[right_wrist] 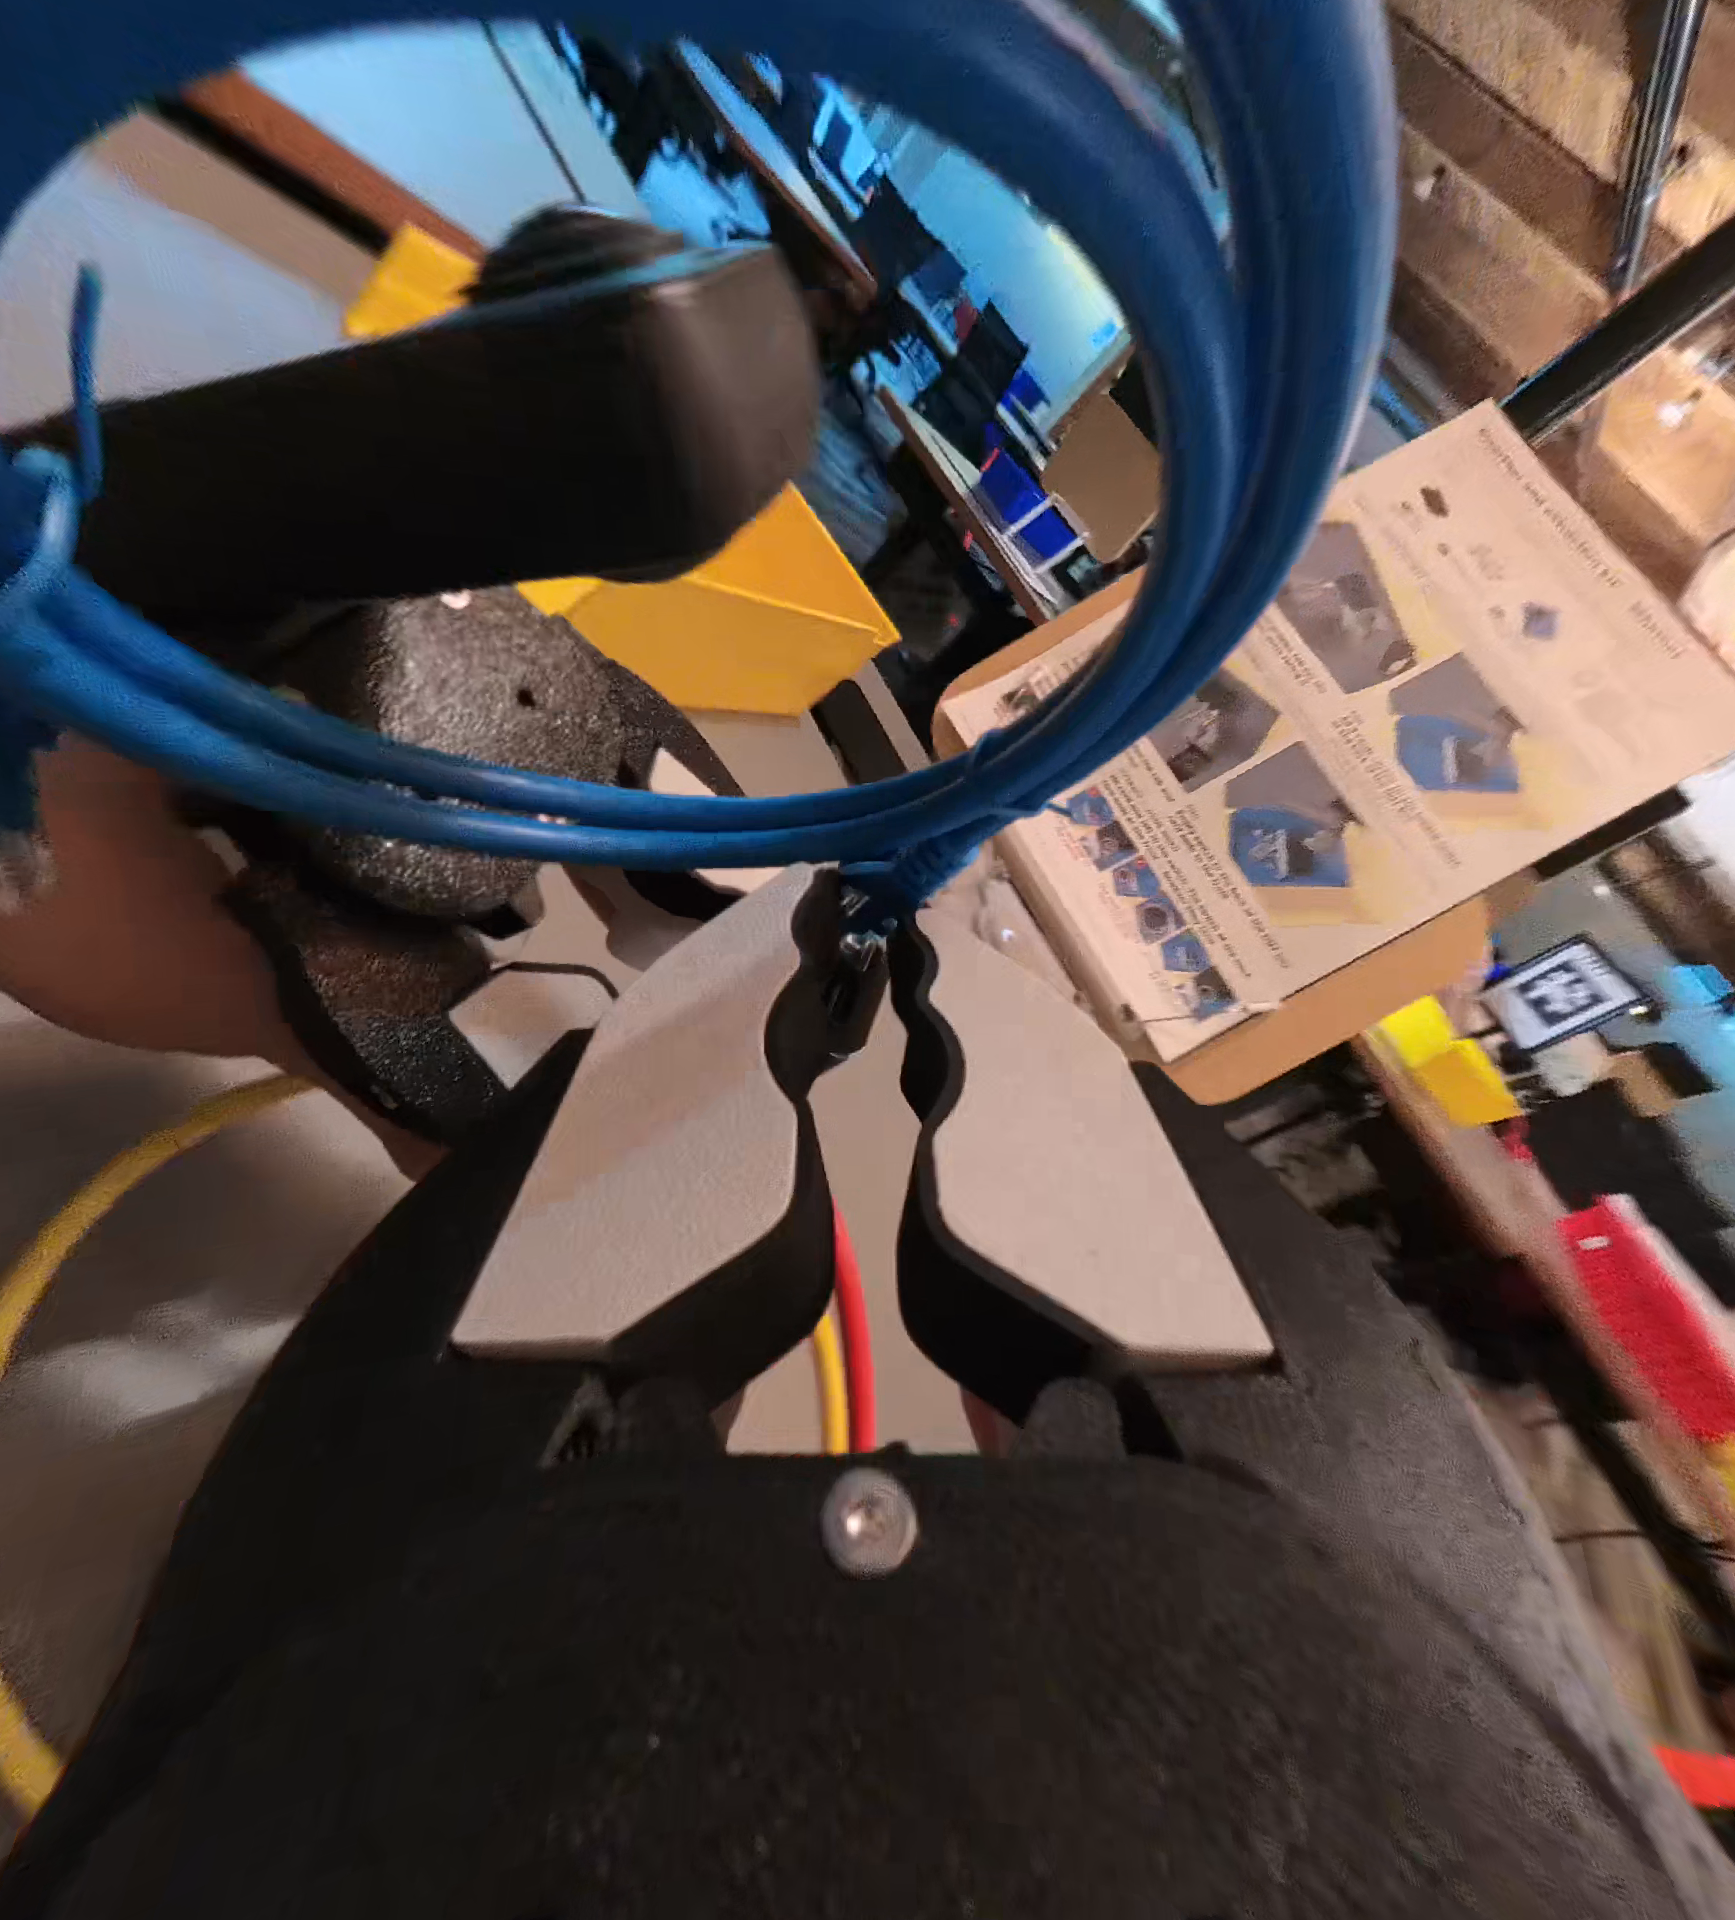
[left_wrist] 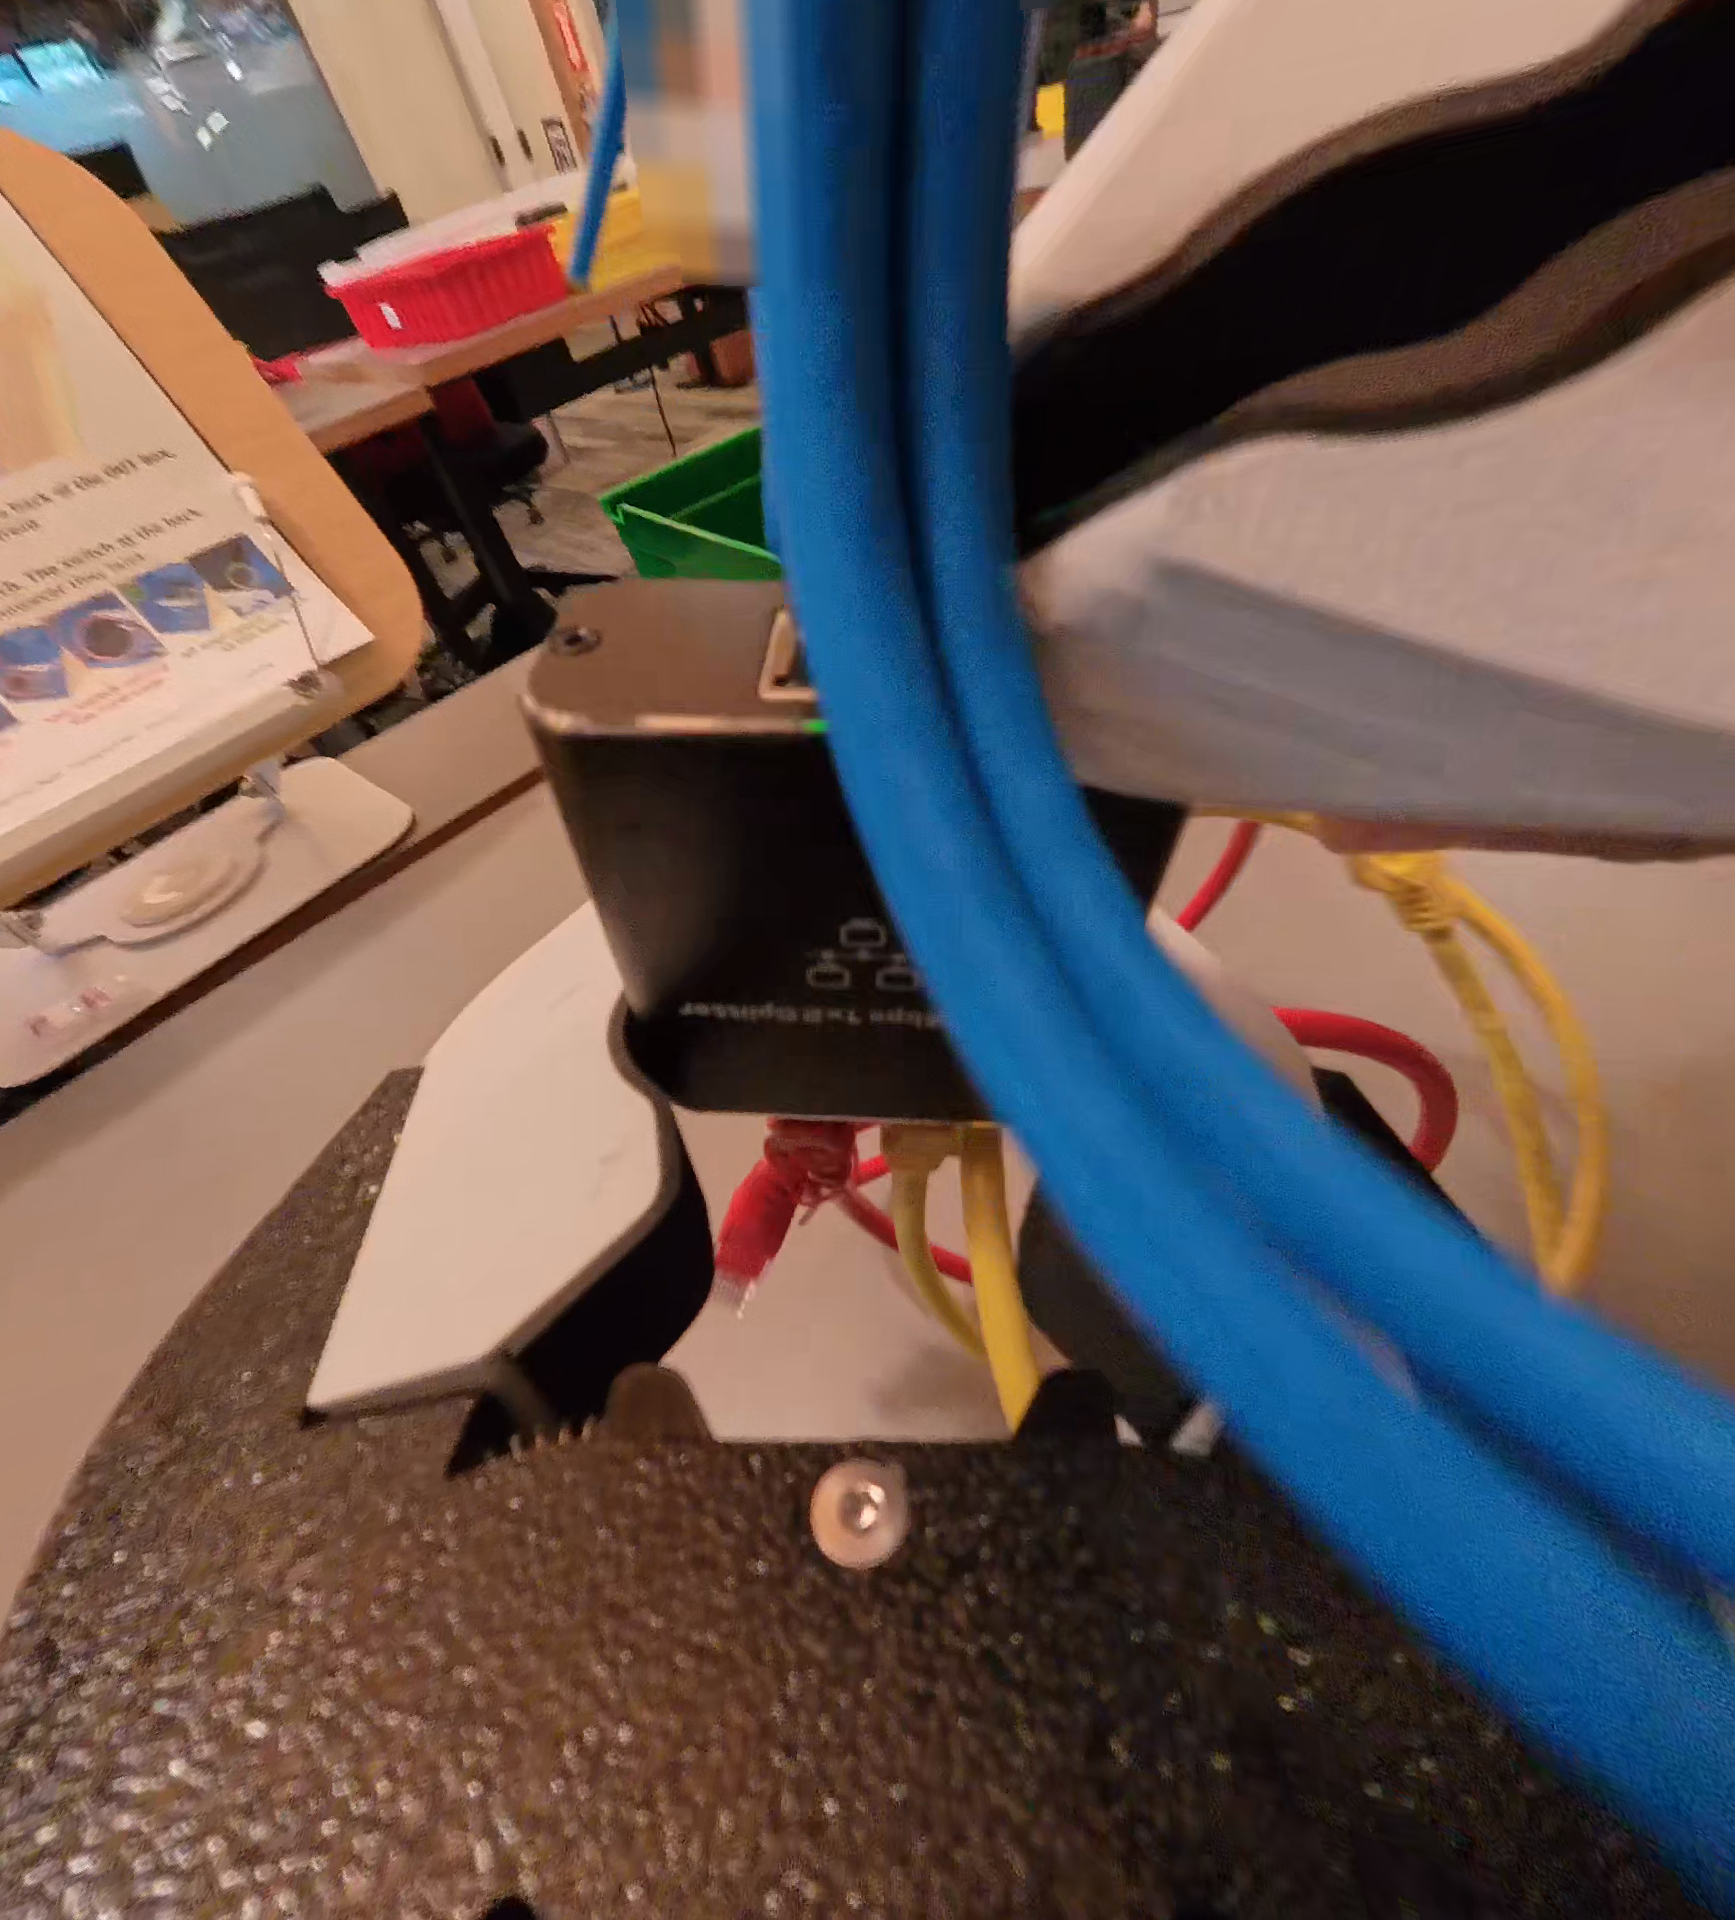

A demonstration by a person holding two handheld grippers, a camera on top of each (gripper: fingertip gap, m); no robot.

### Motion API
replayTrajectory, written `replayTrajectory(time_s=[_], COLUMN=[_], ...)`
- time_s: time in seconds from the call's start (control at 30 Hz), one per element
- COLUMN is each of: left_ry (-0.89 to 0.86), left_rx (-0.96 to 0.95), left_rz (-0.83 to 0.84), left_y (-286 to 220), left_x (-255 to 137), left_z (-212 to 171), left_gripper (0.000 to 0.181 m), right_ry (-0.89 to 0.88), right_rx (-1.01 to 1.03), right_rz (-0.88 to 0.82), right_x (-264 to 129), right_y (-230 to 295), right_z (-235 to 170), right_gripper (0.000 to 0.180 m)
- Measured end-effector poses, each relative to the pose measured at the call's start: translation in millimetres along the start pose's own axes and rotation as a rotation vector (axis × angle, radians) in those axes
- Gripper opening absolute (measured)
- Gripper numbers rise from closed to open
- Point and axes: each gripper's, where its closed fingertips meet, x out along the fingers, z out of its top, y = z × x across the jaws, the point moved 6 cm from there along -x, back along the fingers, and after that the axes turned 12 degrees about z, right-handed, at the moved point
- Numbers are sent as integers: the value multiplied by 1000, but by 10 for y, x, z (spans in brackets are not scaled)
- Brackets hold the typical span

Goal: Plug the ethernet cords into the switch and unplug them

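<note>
Up close, the left gripper (left_wrist: 904,1060) was clamped on the black switch (left_wrist: 738,831), its pale left finger (left_wrist: 520,1174) pressed to the box's near left edge while the right finger was mostly hidden behind a blue cord (left_wrist: 946,727). That switch was held above the grey table (left_wrist: 167,1195), with a red plug (left_wrist: 769,1216) and two yellow cords (left_wrist: 988,1278) hanging from its near end and a free port showing on its far face. More yellow cord (left_wrist: 1507,1049) and red cord (left_wrist: 1403,1070) lay looped on the table to the right. Coming in from the upper right of the left wrist view, the right gripper's pale fingers (left_wrist: 1414,582) were angled down toward the switch's far end. In the right wrist view, the right gripper (right_wrist: 868,966) was closed on the blue cord's plug (right_wrist: 920,878), pinching it at the fingertips, and the bundled blue cord (right_wrist: 1258,436) arched up and over in a large loop. Beyond that loop, a person's hand (right_wrist: 115,914) gripped the other tool's black handle on the left. An instruction sheet on a brown board (right_wrist: 1362,748) stood tilted at the far right of that view, and at the near left in the left wrist view.
</note>
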Motion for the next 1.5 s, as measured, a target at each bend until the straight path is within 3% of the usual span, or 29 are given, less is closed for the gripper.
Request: replayTrajectory(time_s=[0.17,0.27,0.43,0.53,0.7,0.87,0.97,1.1,1.27,1.4,1.43,1.5], left_ry=[-9,-27,-35,0,33,-22,-9,19,-33,-20,10,28], left_rx=[-116,-66,24,-81,-109,27,43,34,85,108,105,67], left_rz=[-126,-89,-9,-117,-151,48,59,34,118,123,135,151], left_y=[-53,-30,60,25,32,213,258,283,352,394,426,497], left_x=[36,26,14,60,54,-32,0,41,-44,3,18,31], left_z=[32,65,115,77,39,161,151,20,16,-30,-65,-186], left_gripper=[72,72,74,73,72,74,74,72,75,75,75,75], right_ry=[83,78,-69,16,120,-134,-96,104,-98,100,140,2], right_rx=[-120,-132,86,-38,-184,231,199,-40,315,56,-26,6], right_rz=[1,37,96,65,107,163,126,113,239,170,128,45], right_x=[28,-1,-31,42,111,71,123,233,235,289,271,74], right_y=[-12,-36,-162,-121,-80,-273,-265,-169,-251,-181,-196,-422], right_z=[64,99,34,55,132,88,93,119,43,121,151,413], right_gripper=[13,13,11,11,12,11,11,10,10,10,1,1])
